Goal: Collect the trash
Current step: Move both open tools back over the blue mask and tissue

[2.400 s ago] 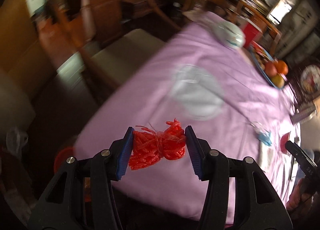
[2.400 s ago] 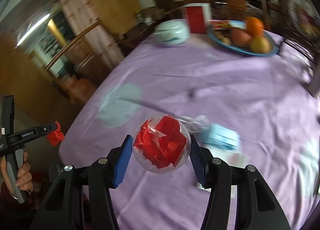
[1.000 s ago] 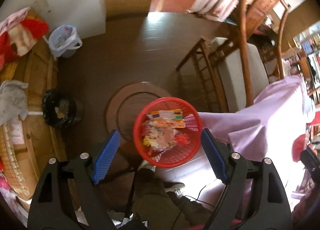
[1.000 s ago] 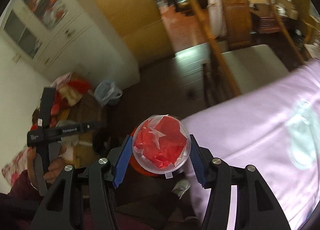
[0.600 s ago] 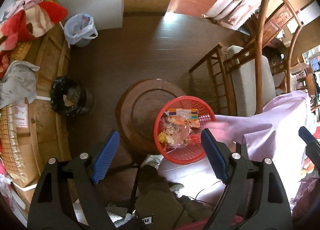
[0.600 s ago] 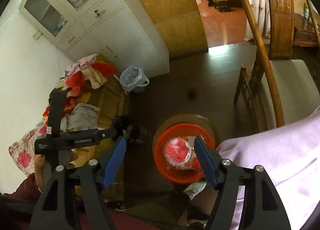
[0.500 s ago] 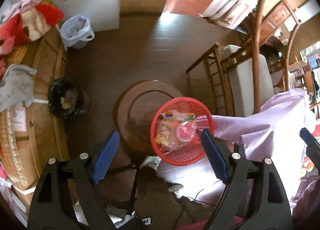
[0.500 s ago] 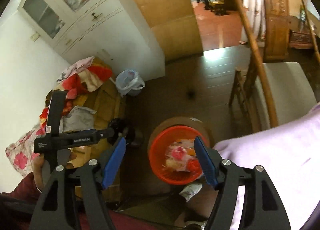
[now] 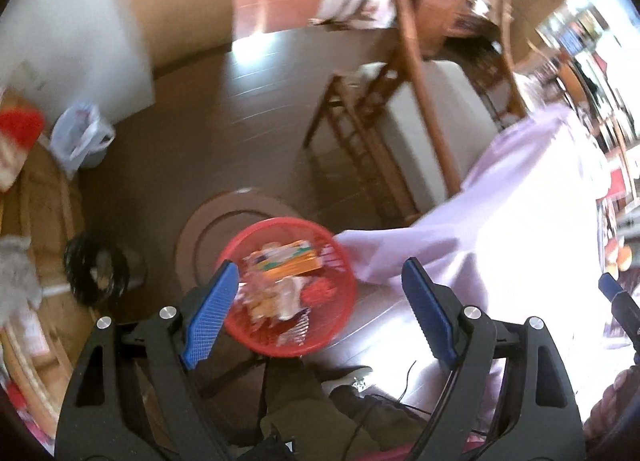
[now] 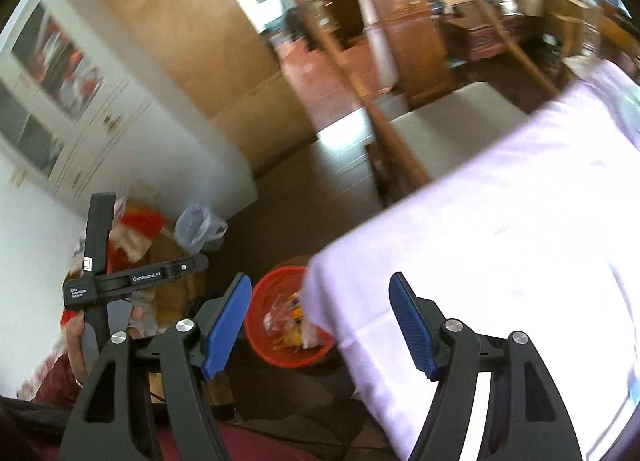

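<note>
Red basket (image 9: 288,285) below spread fingers (image 9: 210,313)

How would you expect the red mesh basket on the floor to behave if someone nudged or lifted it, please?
The red mesh basket looks like thin openwork plastic, so probably light and slightly flexible. It holds only wrappers, so a nudge would likely slide it on the smooth floor. It seems wider than tall, so tipping appears unlikely.

A wooden chair (image 9: 420,109) (cushioned) stands beside the lilac tablecloth (image 9: 512,229).
</note>
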`<state>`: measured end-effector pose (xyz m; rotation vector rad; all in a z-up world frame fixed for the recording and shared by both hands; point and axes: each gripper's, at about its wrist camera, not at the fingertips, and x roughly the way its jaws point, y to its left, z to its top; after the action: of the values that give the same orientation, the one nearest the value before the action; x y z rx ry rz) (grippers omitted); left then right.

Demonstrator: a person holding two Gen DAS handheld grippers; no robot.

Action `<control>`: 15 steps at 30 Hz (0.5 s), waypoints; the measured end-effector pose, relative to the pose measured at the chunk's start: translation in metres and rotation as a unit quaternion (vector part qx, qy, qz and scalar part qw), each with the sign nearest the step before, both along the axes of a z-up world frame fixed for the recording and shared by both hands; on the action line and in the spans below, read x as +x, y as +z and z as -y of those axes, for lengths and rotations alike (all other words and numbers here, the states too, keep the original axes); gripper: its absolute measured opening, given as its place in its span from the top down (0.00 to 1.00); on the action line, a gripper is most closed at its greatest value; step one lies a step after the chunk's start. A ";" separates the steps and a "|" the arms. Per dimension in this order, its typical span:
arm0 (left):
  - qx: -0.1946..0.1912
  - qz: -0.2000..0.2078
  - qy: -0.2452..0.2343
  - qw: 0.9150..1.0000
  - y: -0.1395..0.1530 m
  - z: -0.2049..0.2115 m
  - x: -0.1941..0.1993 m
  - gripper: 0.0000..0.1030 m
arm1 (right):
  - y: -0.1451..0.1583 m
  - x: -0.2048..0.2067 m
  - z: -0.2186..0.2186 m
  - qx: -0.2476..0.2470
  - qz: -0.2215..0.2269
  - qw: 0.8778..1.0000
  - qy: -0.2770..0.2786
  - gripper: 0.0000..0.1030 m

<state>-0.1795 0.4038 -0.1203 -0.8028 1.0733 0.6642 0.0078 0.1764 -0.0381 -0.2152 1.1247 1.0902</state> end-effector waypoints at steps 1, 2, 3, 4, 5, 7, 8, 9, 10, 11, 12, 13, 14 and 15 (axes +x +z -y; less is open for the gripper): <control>0.002 0.002 -0.015 1.000 0.002 0.004 0.012 0.21 | 0.001 0.006 0.013 0.002 0.002 1.000 -0.018 0.32; 0.004 0.004 -0.029 1.000 0.003 0.009 0.023 0.21 | 0.001 0.011 0.026 0.004 0.003 0.999 -0.036 0.31; 0.007 0.007 -0.047 0.999 0.005 0.015 0.037 0.21 | 0.002 0.014 0.035 0.005 0.004 0.999 -0.048 0.31; 0.009 0.009 -0.063 0.998 0.007 0.022 0.049 0.21 | 0.002 0.020 0.051 0.007 0.005 0.998 -0.069 0.31; 0.010 0.011 -0.085 0.996 0.009 0.031 0.065 0.21 | 0.002 0.023 0.062 0.008 0.006 0.996 -0.084 0.31; 0.013 0.013 -0.119 0.993 0.010 0.046 0.088 0.21 | 0.003 0.030 0.091 0.012 0.007 0.992 -0.123 0.31; 0.015 0.015 -0.139 0.990 0.011 0.055 0.102 0.21 | 0.003 0.033 0.104 0.013 0.008 0.990 -0.139 0.31; 0.015 0.016 -0.154 0.988 0.011 0.062 0.111 0.21 | 0.003 0.036 0.122 0.015 0.009 0.987 -0.163 0.31; 0.016 0.016 -0.173 0.985 0.012 0.072 0.123 0.21 | 0.002 0.037 0.134 0.016 0.009 0.984 -0.177 0.31; 0.017 0.017 -0.187 0.982 0.012 0.080 0.131 0.21 | 0.001 0.039 0.151 0.018 0.009 0.980 -0.199 0.31; 0.020 0.017 -0.207 0.978 0.014 0.091 0.144 0.21 | 0.001 0.039 0.161 0.020 0.009 0.977 -0.213 0.31; 0.021 0.018 -0.224 0.974 0.014 0.101 0.154 0.21 | 0.000 0.038 0.179 0.022 0.009 0.971 -0.237 0.31; 0.023 0.019 -0.246 0.969 0.016 0.115 0.168 0.21 | -0.001 0.038 0.191 0.024 0.008 0.967 -0.254 0.31; 0.024 0.019 -0.261 0.965 0.016 0.123 0.178 0.21 | -0.002 0.038 0.209 0.027 0.007 0.960 -0.278 0.30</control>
<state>-0.0016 0.2810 -0.1047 -0.4559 1.1663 0.2256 0.0459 -0.0329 -0.0402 0.1346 1.0538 0.6141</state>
